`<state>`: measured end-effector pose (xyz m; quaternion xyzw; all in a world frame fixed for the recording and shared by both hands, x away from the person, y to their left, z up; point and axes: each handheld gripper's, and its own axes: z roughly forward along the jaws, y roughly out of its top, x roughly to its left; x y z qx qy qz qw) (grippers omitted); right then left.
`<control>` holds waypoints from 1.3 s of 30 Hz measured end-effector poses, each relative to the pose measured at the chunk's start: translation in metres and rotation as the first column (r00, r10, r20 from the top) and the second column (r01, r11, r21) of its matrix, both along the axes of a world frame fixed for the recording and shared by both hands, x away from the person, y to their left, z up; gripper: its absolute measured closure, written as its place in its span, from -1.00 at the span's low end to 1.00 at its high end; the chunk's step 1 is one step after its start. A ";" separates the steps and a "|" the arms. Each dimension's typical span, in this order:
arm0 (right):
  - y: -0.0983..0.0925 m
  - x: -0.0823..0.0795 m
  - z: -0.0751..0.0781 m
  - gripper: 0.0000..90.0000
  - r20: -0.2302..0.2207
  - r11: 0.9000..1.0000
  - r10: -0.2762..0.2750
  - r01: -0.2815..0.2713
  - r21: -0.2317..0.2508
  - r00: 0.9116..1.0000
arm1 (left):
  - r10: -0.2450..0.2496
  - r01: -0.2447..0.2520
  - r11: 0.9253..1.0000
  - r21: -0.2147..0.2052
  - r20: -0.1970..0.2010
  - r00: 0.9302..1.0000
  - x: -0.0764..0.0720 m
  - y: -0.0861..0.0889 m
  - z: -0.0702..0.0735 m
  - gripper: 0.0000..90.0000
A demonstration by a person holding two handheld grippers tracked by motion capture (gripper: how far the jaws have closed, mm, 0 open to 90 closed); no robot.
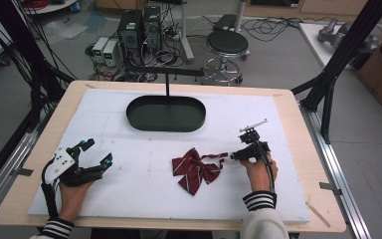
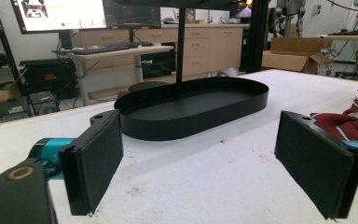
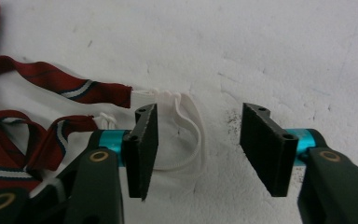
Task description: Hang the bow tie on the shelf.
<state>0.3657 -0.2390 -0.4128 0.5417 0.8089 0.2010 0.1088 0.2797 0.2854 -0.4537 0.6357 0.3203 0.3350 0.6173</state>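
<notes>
The right gripper (image 1: pixel 240 155) sits low over the white mat (image 1: pixel 129 184), just to the right of the bow tie (image 1: pixel 197 170), its jaws parted to a middling width with nothing between them. In its own view the white elastic loop (image 3: pixel 186 135) at the end of the bow tie's strap (image 3: pixel 65 84) lies beside and partly behind the left pad (image 3: pixel 142 149); whether the pad actually touches the loop I can't quite make out from here. The right pad (image 3: pixel 268 147) stands over bare mat, clear of the fabric.

The bow tie itself, dark red with thin pale stripes, lies flat on the mat, nearer the person than the black oval tray (image 1: pixel 165 113) and a little to its right. The tray has a thin black post (image 1: pixel 167 87) rising from its far side.

The left gripper (image 1: pixel 95 152) rests well to the left of the bow tie, held by the person's left hand (image 1: pixel 72 191), its jaws spread wide and holding nothing. Its own view looks between the two pads (image 2: pixel 93 163) toward the tray (image 2: pixel 191 109), with a corner of the bow tie (image 2: pixel 349 123) showing just beyond the right-side pad.

Both of the person's wrists show striped cuffs (image 1: pixel 258 200).
</notes>
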 end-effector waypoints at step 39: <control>0.014 -0.011 0.029 0.94 0.257 0.981 0.096 -0.136 0.141 0.962 | 0.001 -0.001 1.000 -0.003 -0.001 1.000 0.000 0.000 0.000 -0.65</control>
